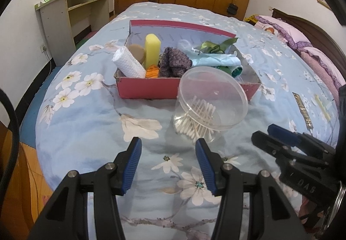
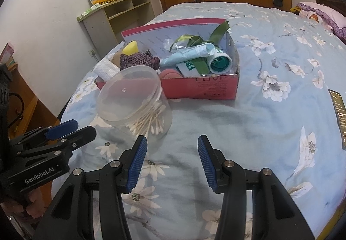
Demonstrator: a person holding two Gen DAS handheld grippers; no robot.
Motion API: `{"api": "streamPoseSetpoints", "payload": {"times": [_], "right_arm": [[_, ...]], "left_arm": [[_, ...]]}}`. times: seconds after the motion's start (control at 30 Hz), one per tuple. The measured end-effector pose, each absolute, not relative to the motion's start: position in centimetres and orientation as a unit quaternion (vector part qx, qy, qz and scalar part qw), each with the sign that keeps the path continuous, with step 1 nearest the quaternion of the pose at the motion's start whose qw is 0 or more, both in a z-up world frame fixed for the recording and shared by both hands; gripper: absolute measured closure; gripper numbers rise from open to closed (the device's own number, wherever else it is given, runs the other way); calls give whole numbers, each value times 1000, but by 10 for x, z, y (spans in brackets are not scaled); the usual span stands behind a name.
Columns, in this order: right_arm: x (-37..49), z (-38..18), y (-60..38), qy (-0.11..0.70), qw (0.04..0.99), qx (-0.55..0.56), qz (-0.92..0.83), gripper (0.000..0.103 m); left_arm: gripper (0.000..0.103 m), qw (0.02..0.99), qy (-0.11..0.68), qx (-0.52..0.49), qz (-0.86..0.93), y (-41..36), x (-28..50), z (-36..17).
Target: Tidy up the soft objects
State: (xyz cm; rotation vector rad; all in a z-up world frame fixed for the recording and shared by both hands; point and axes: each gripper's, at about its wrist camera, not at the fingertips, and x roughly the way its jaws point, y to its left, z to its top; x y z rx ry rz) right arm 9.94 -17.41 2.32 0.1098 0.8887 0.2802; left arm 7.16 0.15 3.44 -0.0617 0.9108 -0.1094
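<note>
Hovering both tongs, left (image 1: 168,146) and right (image 2: 172,142), spread and empty, I see the red box (image 1: 149,88) mid-bed packed; only the swab jar (image 1: 207,106) remains out.

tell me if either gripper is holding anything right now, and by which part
Nothing is held. The left gripper and right gripper are both open over the bedspread, short of the cotton swab jar.

Pale blue bedspread (image 1: 86,123) with white blossoms; red cardboard box (image 1: 149,88); yellow foam sponge (image 1: 152,50); purple knitted cloth (image 1: 175,62); green satin ribbon (image 2: 194,40); clear plastic jar (image 2: 134,99).
</note>
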Motion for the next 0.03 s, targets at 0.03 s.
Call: {"api": "streamPoseSetpoints", "payload": {"times": [0.03], "right_arm": [[100,23,-176,428,893,53,132,53]], "left_arm": [[48,895,441,-30,-52,3,72,34]]}}
